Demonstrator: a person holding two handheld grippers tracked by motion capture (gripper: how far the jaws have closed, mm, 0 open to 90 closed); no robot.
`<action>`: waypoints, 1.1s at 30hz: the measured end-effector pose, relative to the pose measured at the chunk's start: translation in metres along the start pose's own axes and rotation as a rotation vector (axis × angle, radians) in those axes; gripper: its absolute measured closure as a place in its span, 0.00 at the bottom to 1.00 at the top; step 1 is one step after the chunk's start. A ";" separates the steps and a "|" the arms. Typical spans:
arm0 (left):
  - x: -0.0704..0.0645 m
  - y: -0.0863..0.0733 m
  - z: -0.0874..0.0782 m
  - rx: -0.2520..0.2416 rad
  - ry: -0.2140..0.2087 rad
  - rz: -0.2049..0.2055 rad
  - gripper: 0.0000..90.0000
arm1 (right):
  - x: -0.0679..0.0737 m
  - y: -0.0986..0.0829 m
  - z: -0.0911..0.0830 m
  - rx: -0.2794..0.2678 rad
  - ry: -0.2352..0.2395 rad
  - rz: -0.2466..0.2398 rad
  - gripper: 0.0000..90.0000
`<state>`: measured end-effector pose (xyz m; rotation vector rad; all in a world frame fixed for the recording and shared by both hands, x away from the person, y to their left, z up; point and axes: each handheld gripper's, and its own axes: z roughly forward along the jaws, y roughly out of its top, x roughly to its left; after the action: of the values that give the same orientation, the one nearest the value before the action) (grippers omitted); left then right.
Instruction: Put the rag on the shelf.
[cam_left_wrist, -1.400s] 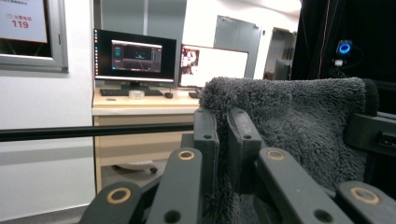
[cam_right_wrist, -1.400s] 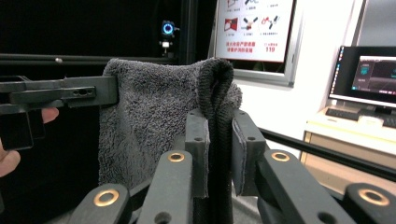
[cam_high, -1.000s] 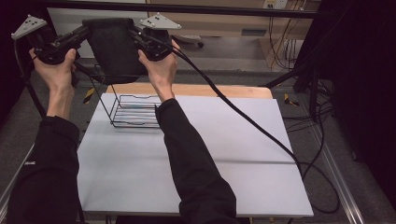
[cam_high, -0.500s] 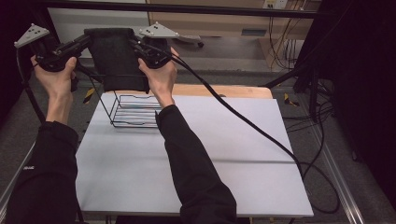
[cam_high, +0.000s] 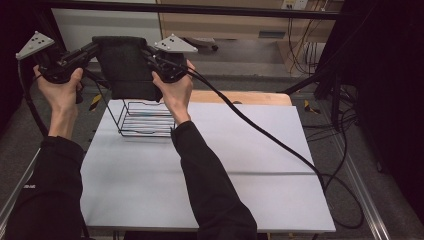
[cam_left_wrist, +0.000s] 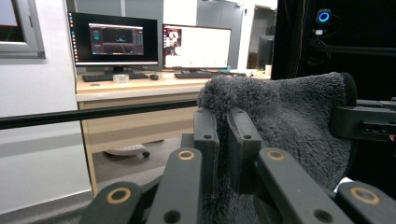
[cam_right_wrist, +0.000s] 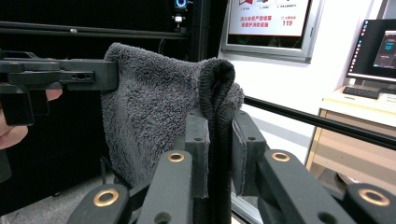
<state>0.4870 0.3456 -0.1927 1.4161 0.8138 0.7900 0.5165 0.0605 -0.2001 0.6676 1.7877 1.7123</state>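
Both units are holding a dark grey towel (cam_high: 125, 67) up in the air, above the far-left part of the counter (cam_high: 240, 165). Left hand-held gripper (cam_high: 92, 48) is pinching the towel's top left corner; in the left gripper view its jaws are pressing together on the fleece (cam_left_wrist: 224, 154). Right hand-held gripper (cam_high: 149, 52) is pinching the top right corner; in the right gripper view its jaws are clamping a folded edge (cam_right_wrist: 219, 140).

Towel is hanging flat as a sheet, top edge running left-right between the two hand-held grippers and roughly level, faces pointing toward and away from the person. Long axis looks vertical: the towel is dropping further than it is spanning across. Bottom edge is hanging free, pointing down.

Wire rack (cam_high: 145, 119) is sitting on the counter below the towel. In the high view the lower edge is overlapping the rack's top; can't tell if they're touching.
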 end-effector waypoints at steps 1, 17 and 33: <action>-0.001 -0.001 -0.001 -0.002 -0.002 0.000 0.92 | 0.000 -0.001 -0.001 -0.001 0.002 -0.002 0.88; -0.004 -0.012 -0.018 0.004 0.007 0.015 0.92 | 0.018 -0.009 -0.009 -0.004 0.009 -0.059 0.88; -0.007 -0.024 -0.030 0.018 0.009 0.046 0.92 | 0.028 -0.015 -0.012 0.016 0.016 -0.084 0.88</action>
<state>0.4570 0.3546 -0.2169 1.4527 0.7997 0.8265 0.4889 0.0705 -0.2167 0.5788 1.8157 1.6537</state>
